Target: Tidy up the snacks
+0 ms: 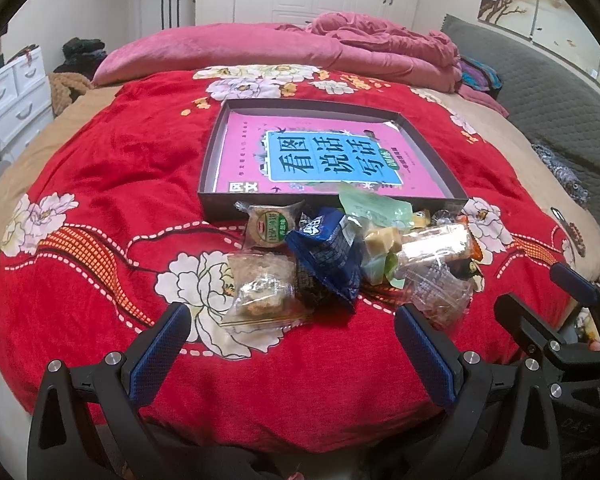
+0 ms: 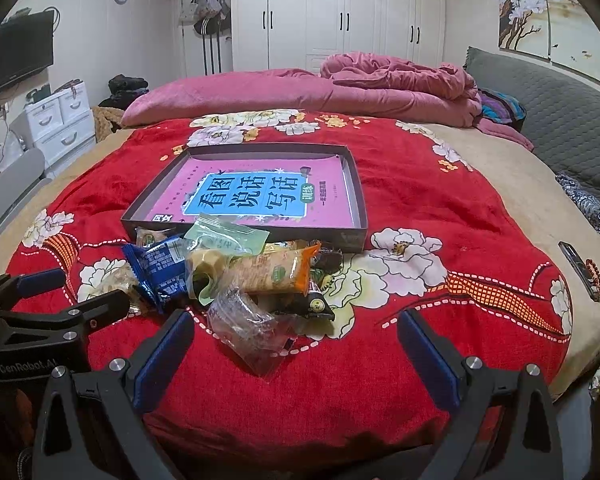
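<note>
Left wrist view: left gripper [image 1: 292,344] jaws stood wide apart, holding nothing, above the red floral blanket [image 1: 100,184] on the bed. Just ahead of the jaws lay the pile of wrapped snacks: a clear-wrapped oat cake [image 1: 262,286], a dark blue foil packet [image 1: 328,256], a round biscuit pack [image 1: 270,226]. Beyond the pile sat the shallow dark cardboard box [image 1: 210,168] holding a pink book [image 1: 244,152]. Right gripper [image 2: 296,350] jaws also gaped empty, a crumpled clear wrapper [image 2: 248,330] between them.

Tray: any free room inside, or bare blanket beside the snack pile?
The tray holds only a pink book, no snacks. The red blanket lies bare right of the tray and pile, and left too. Crowded: the snack pile against the tray's near wall.
</note>
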The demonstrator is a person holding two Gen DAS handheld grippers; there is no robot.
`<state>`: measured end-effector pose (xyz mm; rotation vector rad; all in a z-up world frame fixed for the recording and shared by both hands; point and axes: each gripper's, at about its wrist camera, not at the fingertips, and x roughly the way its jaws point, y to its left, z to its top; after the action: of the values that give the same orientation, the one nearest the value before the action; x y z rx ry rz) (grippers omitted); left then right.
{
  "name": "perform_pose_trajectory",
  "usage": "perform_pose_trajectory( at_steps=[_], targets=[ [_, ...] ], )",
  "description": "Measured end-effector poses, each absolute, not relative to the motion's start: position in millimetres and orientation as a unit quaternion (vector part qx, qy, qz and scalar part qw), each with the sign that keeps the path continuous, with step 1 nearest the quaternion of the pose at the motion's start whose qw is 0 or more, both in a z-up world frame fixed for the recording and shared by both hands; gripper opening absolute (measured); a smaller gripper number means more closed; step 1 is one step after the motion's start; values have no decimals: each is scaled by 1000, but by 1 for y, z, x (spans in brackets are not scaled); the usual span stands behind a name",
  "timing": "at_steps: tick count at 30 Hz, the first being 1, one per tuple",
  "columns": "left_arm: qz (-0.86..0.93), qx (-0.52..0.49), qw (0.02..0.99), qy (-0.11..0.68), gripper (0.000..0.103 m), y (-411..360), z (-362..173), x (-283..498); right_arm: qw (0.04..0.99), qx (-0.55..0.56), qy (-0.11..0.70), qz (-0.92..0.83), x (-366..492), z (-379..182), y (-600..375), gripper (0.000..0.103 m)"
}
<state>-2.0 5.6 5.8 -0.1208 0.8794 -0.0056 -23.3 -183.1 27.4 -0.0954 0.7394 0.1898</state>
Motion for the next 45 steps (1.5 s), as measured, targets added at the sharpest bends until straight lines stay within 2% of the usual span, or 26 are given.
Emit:
perform_pose_trajectory(
  at_steps=[19,26,33,37,41,45],
  targets=[
    [24,-94,886,454,101,36,-8,0,916,-72,381,101,-20,14,-173,101],
    [32,-112,875,469,101,45,-19,11,910,-89,392,106,-14,6,-166,96],
    [25,-126,869,477,101,45,-27,24,896,-115,409,129,-4,-8,-154,79],
    [25,-119,866,486,101,43,-33,32,891,-150,406,137,-3,-15,-142,77],
    [32,-121,862,491,101,46,-38,36,882,-191,406,144,-1,-24,-128,68],
    [41,-125,859,494,101,52,-41,37,877,-228,403,131,5,-32,-121,66]
  ],
)
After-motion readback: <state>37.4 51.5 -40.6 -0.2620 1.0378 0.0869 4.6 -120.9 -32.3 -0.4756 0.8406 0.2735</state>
